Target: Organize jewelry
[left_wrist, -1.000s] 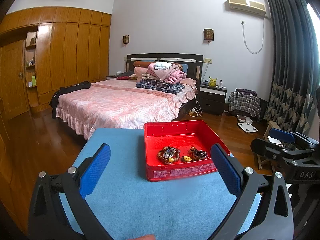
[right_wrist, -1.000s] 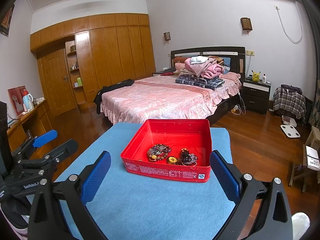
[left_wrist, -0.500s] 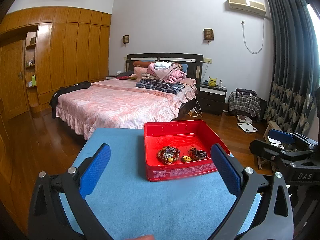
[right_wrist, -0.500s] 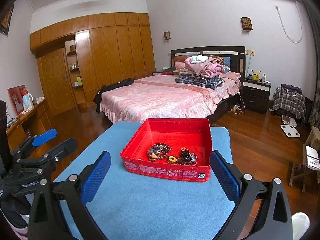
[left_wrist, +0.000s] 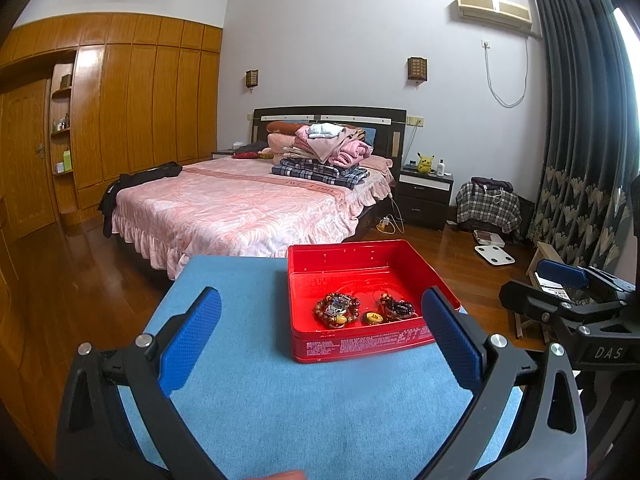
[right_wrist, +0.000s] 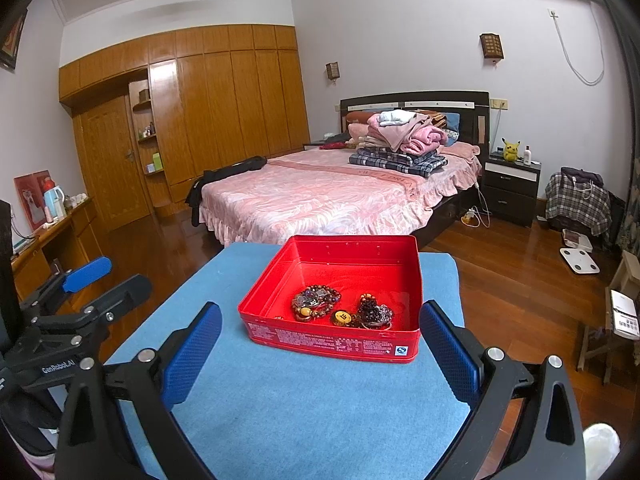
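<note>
Left gripper (left_wrist: pixel 320 336) — jaws wide, holding nothing | right gripper (right_wrist: pixel 320 338) — jaws wide, holding nothing | red tin (right_wrist: pixel 316 338) on blue table (right_wrist: pixel 320 408), 12 o'clock of right gripper, 1 o'clock of left | bead bracelets (right_wrist: pixel 316 302) and gold pendant (right_wrist: pixel 341 317) inside, near front wall | right view only: tin's front label; left view only: curtain (left_wrist: pixel 580 120).

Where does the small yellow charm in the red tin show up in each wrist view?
Left wrist: yellow charm right of centre, between two bead bracelets, near the tin's front wall.
Right wrist: yellow charm about centre, same spot in the tin.
Shared landmark: red tin on the blue mat.
</note>
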